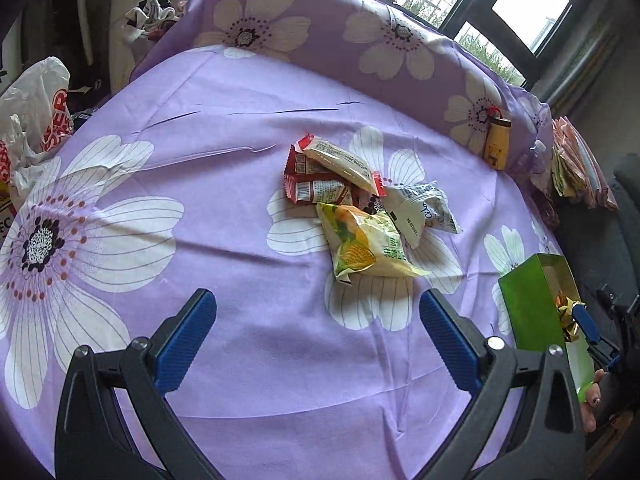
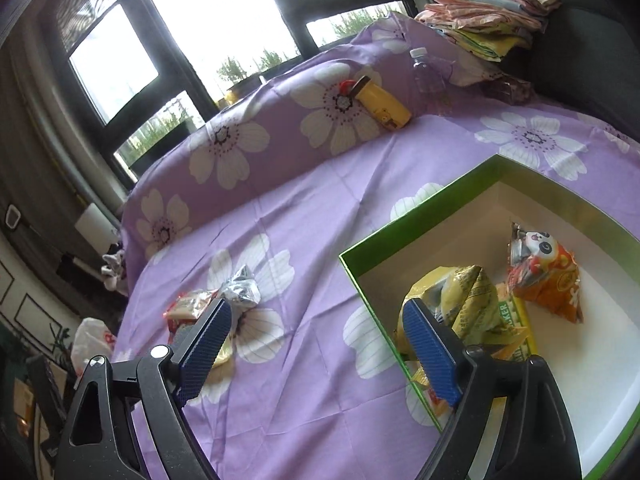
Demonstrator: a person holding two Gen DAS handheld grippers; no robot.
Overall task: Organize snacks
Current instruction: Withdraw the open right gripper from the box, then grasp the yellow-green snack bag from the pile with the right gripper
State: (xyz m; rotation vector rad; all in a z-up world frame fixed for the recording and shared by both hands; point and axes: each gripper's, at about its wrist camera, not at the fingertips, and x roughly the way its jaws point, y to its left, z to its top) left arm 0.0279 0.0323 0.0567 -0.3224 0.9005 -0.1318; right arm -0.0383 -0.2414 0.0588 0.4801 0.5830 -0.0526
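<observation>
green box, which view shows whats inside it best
The right wrist view: it looks down into the green box, so its white floor, a yellow packet and an orange panda packet show. The left wrist view catches the box only at its right edge, mostly an outer green wall, with a bit of gold wrapper visible inside.

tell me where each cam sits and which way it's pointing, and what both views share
Left wrist: on the left gripper, angled down at the snack pile on the purple sheet; its own open fingers show, plus the right gripper and a hand at the right edge.
Right wrist: on the right gripper, over the green box; its open, empty fingers show.
Shared: snack pile, green box, yellow bottle, windows.
</observation>
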